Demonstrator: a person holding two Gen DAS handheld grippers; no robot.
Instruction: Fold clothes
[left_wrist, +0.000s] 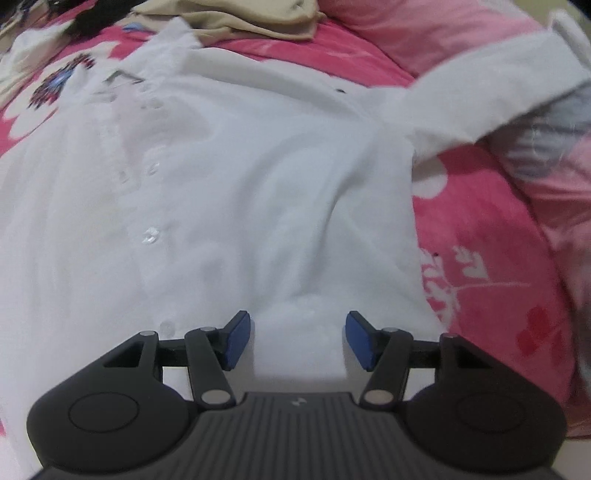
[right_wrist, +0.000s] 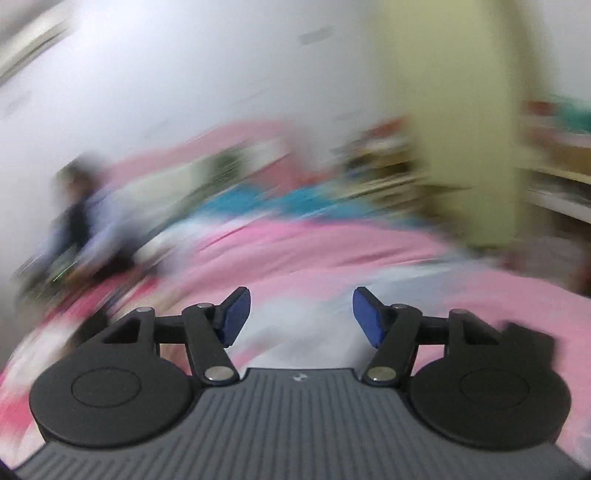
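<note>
A white button-up shirt (left_wrist: 229, 177) lies spread flat on a pink floral bedsheet (left_wrist: 491, 258), collar at the far left and one sleeve (left_wrist: 491, 99) stretched out to the upper right. My left gripper (left_wrist: 298, 341) is open and empty, hovering just above the shirt's near hem. My right gripper (right_wrist: 300, 317) is open and empty; its view is heavily motion-blurred and looks across the pink bed (right_wrist: 332, 251) toward a wall. The shirt does not show in the right wrist view.
A beige garment (left_wrist: 240, 18) lies bunched beyond the collar, with a pink pillow (left_wrist: 406, 29) to its right. In the right wrist view a blurred dark and lilac pile (right_wrist: 88, 221), blue fabric (right_wrist: 258, 199) and a yellow-green cabinet (right_wrist: 450, 110) stand beyond the bed.
</note>
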